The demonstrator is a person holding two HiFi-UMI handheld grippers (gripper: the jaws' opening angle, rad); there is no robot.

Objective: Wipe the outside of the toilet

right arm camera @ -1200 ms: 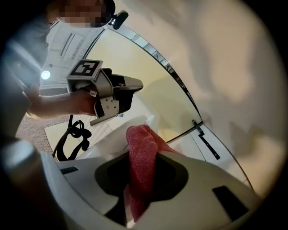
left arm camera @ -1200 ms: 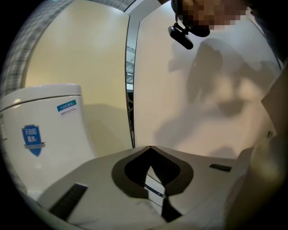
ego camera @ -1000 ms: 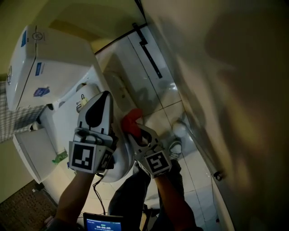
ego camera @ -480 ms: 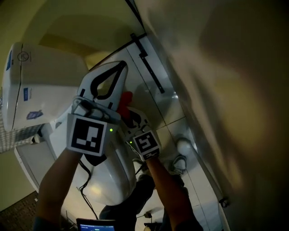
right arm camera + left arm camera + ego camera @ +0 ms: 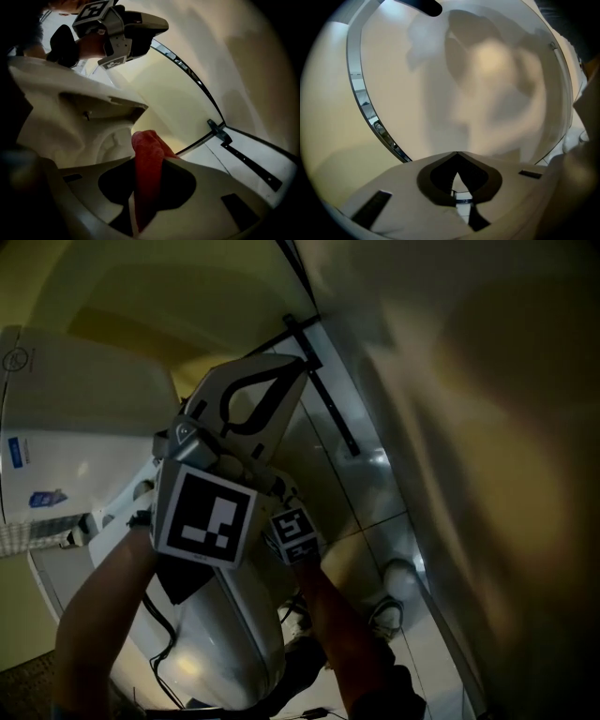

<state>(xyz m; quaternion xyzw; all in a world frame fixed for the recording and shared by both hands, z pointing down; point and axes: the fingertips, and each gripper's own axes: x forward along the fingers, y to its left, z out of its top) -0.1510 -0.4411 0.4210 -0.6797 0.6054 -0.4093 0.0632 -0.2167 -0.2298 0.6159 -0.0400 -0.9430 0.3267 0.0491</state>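
The white toilet fills the left of the head view, with its tank (image 5: 66, 427) at the far left and its bowl (image 5: 234, 643) low in the middle. My left gripper (image 5: 296, 367) is raised above the bowl, pointing at the wall, shut and empty; its tips (image 5: 457, 153) meet with nothing between them. Only the marker cube (image 5: 292, 535) of my right gripper shows in the head view, just behind the left one. In its own view the right gripper (image 5: 150, 157) is shut on a red cloth (image 5: 146, 178), close beside the toilet's pale side (image 5: 79, 117).
A wall panel with a black bar and bracket (image 5: 323, 381) (image 5: 220, 133) runs close on the right. On the tiled floor lie the person's shoe (image 5: 384, 615) and a round white object (image 5: 403, 577). The left gripper (image 5: 126, 28) hangs above the right one.
The left gripper has risen and swung up toward the wall. The right gripper has moved forward along the toilet's side, and the red cloth is now hidden behind the left gripper in the head view.
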